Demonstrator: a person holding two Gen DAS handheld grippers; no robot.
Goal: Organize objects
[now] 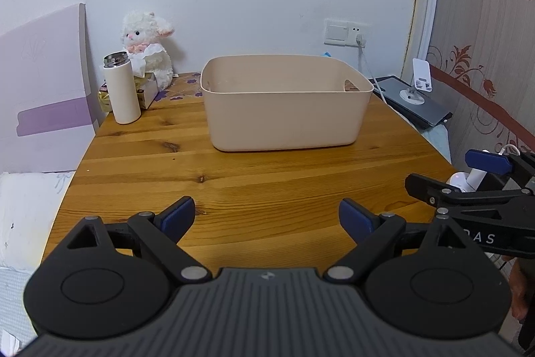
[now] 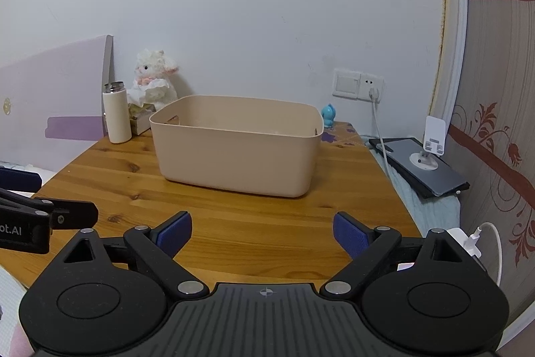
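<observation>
Both grippers, left gripper [image 1: 266, 216] and right gripper [image 2: 262, 233], agape, empty | bin [image 1: 284, 102] on bench [image 1: 234, 183]: judged light, rigid, slick; best gripped at rim.

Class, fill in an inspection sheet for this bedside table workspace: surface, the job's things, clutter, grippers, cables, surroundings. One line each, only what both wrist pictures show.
Surface: wooden table, bare in front; patterned cloth at the back.
Job's things: beige bin standing mid-table; its floor is hidden. White flask upright at back left, lid off.
Clutter: lamb plush and tissue box behind the flask; small blue figure behind the bin.
Grippers: left gripper and right gripper both open, holding nothing, above the near edge.
Cables: white cable plugged into the wall socket.
Surroundings: phone stand on a dark tablet right of the table.
</observation>
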